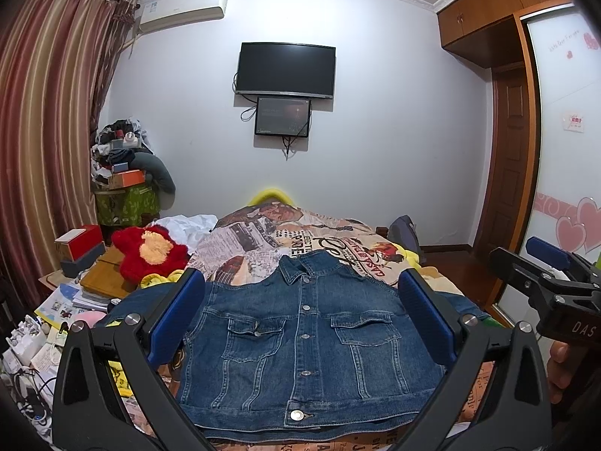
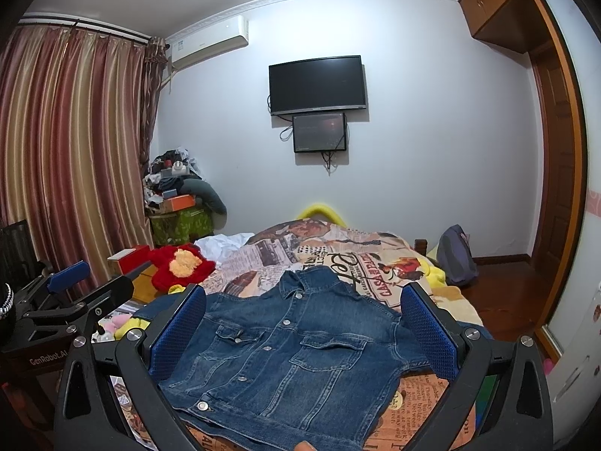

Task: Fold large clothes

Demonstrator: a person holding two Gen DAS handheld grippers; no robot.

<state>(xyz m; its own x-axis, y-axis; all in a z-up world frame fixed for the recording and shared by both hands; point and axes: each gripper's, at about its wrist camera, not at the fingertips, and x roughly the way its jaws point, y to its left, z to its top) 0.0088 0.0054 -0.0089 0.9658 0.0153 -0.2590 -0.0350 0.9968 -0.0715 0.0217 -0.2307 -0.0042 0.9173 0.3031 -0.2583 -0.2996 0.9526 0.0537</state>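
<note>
A blue denim jacket (image 1: 300, 342) lies flat and buttoned on the bed, collar away from me; it also shows in the right wrist view (image 2: 296, 349). My left gripper (image 1: 300, 315) is open and empty, held above the jacket's near hem. My right gripper (image 2: 300, 330) is open and empty, above the jacket's near right part. The right gripper also shows at the right edge of the left wrist view (image 1: 541, 270), and the left gripper at the left edge of the right wrist view (image 2: 75, 285). The sleeves are mostly hidden behind the blue fingers (image 1: 176, 315).
The bed has a newspaper-print cover (image 1: 285, 240). A red plush toy (image 1: 150, 251), boxes and books (image 1: 79, 251) crowd the left side. A cluttered stack (image 1: 120, 173) stands by the curtain. A backpack (image 2: 456, 255) sits at the far right of the bed. A wardrobe (image 1: 563, 143) is on the right.
</note>
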